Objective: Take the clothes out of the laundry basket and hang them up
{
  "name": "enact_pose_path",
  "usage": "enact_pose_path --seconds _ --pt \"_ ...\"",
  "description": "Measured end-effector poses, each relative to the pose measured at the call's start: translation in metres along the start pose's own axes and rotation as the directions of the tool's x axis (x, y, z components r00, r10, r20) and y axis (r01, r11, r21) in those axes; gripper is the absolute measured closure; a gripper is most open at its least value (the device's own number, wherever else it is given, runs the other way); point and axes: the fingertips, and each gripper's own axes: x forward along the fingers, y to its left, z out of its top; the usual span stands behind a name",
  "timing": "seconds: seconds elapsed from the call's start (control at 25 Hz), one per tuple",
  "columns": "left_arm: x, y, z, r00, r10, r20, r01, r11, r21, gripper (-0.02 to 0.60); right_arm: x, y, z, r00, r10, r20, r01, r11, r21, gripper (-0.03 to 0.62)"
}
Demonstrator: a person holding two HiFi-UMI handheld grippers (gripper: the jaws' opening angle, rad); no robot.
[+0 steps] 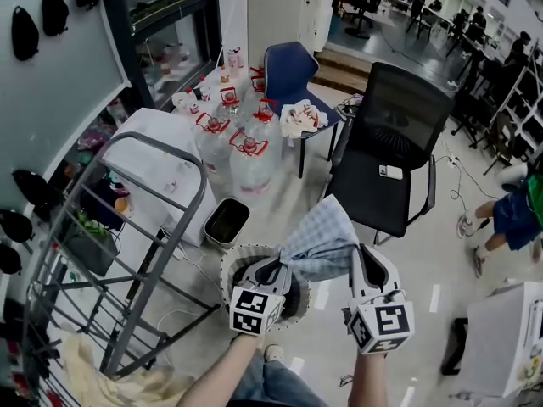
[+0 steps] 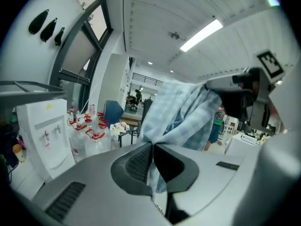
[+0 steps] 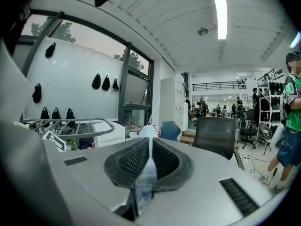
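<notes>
Light-blue checked garment (image 1: 322, 240) is up in the air right now, stretched between the two grippers and hanging just above the round laundry basket (image 1: 227, 265) on the floor. The left gripper (image 1: 277, 270) has its jaws clamped tight on one bunched-up edge of it; in the left gripper view the fabric squeezes out from between the pads and fans upward. The right gripper (image 1: 360, 261) is closed on the other side, with a thin fold of the same fabric pinched between its jaws in the right gripper view. Both grippers sit near each other at about the same height, marker cubes facing the head camera. Can't really tell if it's a shirt or something else, since it's too crumpled. Off to the left there's a grey metal drying rack (image 1: 144, 136), well apart from the garment, with some cream fabric (image 1: 110, 380) lying low down by its foot. Behind the basket are a small black bin (image 1: 226, 220), a cluster of big water bottles (image 1: 246, 151) with red handles, a blue chair (image 1: 288, 70) and a black office chair (image 1: 399, 142).
</notes>
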Motion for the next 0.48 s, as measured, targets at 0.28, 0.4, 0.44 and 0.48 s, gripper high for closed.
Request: enact_pose_path --seconds 0.28,0.4,0.44,0.48 --pt "-0.068 0.03 0.081 0.976 0.097 0.193 -0.1 0.995 0.003 0.554 0.01 0.022 0.007 0.998 0.059 0.018 -0.059 0.998 0.0 0.569" --pt "-0.099 0.038 0.105 0.955 0.15 0.255 -0.158 0.987 0.01 0.554 0.016 0.041 0.013 0.994 0.109 0.033 -0.109 0.994 -0.005 0.569" --pt "-0.109 0.041 0.11 0.948 0.168 0.269 -0.178 0.984 0.013 0.554 0.018 0.048 0.013 0.991 0.132 0.039 -0.131 0.991 -0.01 0.569" --pt "-0.119 0.044 0.114 0.942 0.186 0.281 -0.198 0.98 0.015 0.554 0.02 0.056 0.016 0.987 0.151 0.045 -0.151 0.988 -0.014 0.569"
